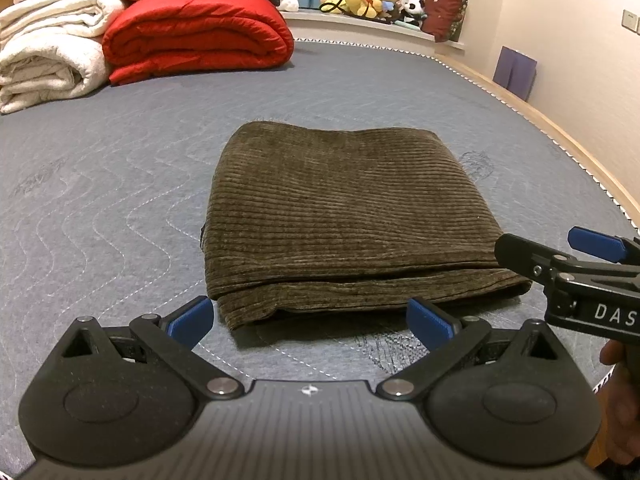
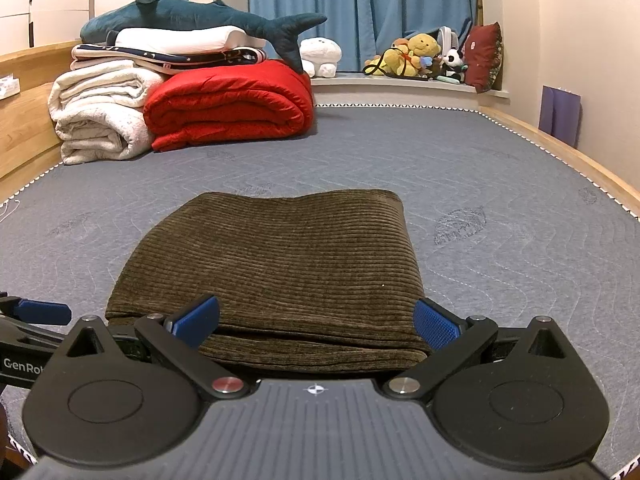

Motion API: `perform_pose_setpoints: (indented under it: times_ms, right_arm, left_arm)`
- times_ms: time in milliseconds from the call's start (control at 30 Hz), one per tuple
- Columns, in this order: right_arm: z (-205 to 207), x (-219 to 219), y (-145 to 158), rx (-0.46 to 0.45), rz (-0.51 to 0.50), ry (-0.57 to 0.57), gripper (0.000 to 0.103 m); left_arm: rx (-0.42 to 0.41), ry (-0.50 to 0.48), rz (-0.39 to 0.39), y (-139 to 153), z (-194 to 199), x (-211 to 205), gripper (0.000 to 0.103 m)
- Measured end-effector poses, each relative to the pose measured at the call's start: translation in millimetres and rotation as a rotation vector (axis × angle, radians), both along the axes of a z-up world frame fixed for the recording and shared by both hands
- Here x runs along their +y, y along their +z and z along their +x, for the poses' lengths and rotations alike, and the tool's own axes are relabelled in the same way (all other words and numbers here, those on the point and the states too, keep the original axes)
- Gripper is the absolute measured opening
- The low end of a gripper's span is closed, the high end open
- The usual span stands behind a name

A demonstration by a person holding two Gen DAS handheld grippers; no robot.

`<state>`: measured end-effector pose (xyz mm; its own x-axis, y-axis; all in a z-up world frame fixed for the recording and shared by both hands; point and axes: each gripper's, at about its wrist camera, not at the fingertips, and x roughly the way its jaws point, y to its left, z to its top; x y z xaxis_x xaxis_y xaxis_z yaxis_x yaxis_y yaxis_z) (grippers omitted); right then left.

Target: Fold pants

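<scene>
Olive-brown corduroy pants (image 1: 340,216) lie folded into a flat, thick rectangle on the grey quilted mattress (image 1: 120,184). My left gripper (image 1: 310,322) is open just short of the near folded edge, its blue pads clear of the cloth. In the same view the right gripper (image 1: 560,256) reaches in from the right, by the bundle's near right corner. From the right wrist, the pants (image 2: 280,260) fill the middle and my right gripper (image 2: 316,322) stands open, straddling the near edge without pinching it. The left gripper's blue pad (image 2: 40,312) shows at the far left.
Folded white blankets (image 2: 100,116) and a red quilt (image 2: 232,104) are stacked at the far left, with a plush shark (image 2: 208,20) on top. Soft toys (image 2: 416,56) and a dark red cushion (image 2: 484,58) sit on the window ledge. The wooden bed frame (image 2: 560,152) runs along the right.
</scene>
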<state>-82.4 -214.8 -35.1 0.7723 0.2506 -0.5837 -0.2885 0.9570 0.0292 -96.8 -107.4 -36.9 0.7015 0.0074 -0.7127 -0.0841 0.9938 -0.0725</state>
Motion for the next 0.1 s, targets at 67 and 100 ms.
perform_pose_setpoints:
  times_ms: [67,100]
  right_arm:
    - [-0.2,-0.1,0.2,-0.001,0.001,-0.001,0.102]
    - [-0.3,-0.1,0.2,-0.001,0.001,-0.001,0.102]
  left_arm:
    - [-0.010,-0.005,0.004,0.5,-1.2,-0.3,0.103]
    - [-0.011,-0.006,0.004,0.7,-1.4,0.0,0.103]
